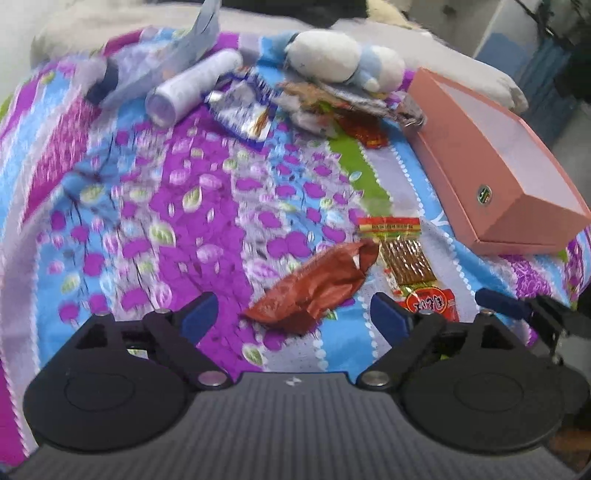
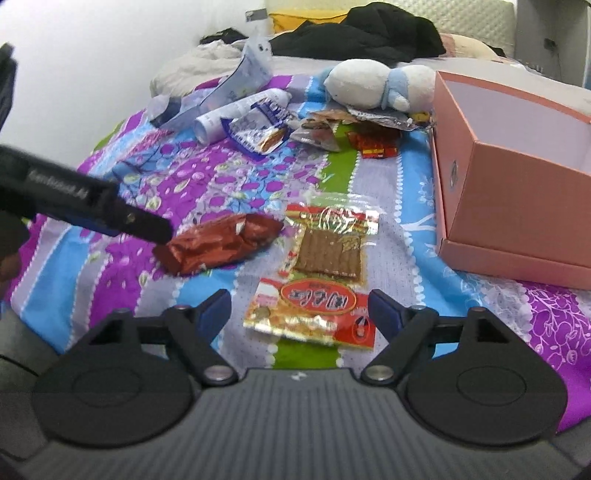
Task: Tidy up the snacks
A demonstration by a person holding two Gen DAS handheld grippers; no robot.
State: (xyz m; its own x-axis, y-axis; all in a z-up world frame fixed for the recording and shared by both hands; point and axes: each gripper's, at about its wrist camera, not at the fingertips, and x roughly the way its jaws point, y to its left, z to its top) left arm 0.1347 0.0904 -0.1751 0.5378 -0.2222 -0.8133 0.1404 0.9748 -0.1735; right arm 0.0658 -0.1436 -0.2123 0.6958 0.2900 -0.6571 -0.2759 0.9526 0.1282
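A crumpled red-brown snack packet (image 1: 317,286) lies on the flowered bedspread just ahead of my open, empty left gripper (image 1: 295,315); it also shows in the right wrist view (image 2: 218,243). A clear packet of brown strips with a red label (image 2: 317,280) lies between the fingers of my open, empty right gripper (image 2: 297,312); it also shows in the left wrist view (image 1: 406,262). An open pink box (image 2: 517,181) stands to the right, also in the left wrist view (image 1: 495,162). More packets (image 2: 258,133) lie at the far side.
A white tube (image 1: 192,86), a white and blue plush toy (image 2: 380,86) and a torn blue pouch (image 2: 236,88) lie at the far end of the bed. Black clothing (image 2: 362,33) and a pillow lie beyond. The left gripper's arm (image 2: 74,203) crosses the left of the right wrist view.
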